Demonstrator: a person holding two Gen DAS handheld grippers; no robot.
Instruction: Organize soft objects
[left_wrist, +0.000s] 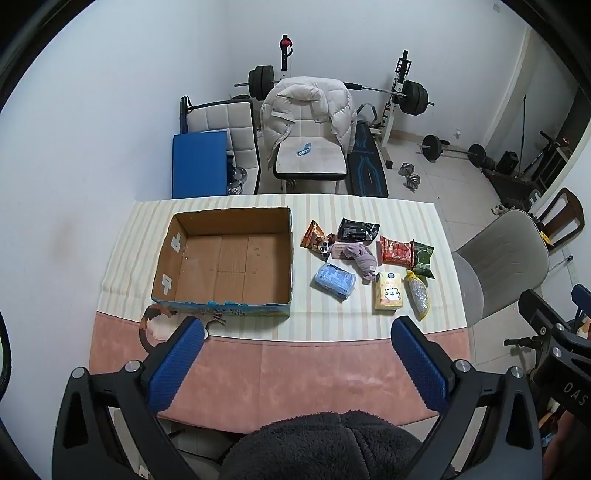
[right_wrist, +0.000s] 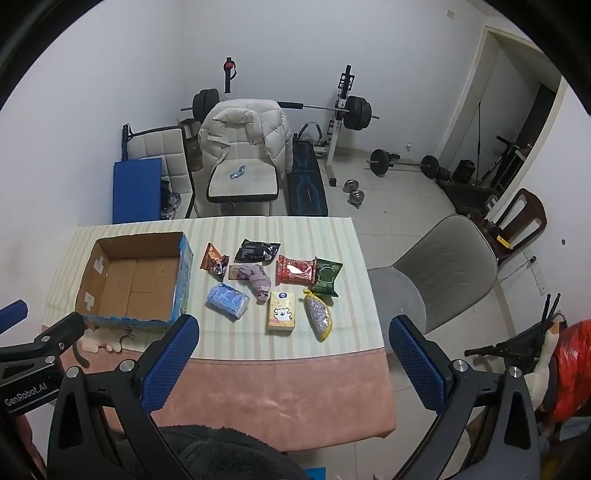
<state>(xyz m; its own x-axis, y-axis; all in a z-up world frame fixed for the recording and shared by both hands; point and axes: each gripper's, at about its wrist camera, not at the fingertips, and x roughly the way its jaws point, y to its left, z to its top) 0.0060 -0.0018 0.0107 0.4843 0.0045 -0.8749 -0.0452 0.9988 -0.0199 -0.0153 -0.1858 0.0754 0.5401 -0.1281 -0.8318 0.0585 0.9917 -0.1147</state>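
Nothing sits in the cardboard box (left_wrist: 225, 258) yet; every packet, like the blue pack (left_wrist: 335, 280), lies beside it. Both the left gripper (left_wrist: 297, 332) and right gripper (right_wrist: 293, 330) hover wide apart, empty.

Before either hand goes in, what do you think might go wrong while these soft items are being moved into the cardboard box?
1. The purple cloth lies over a flat packet, so tongs closing on it may drag the packet along.
2. The red snack bag and green bag overlap; lifting one could shift the other.
3. The yellow mesh pouch lies near the table's right edge and could get nudged off.
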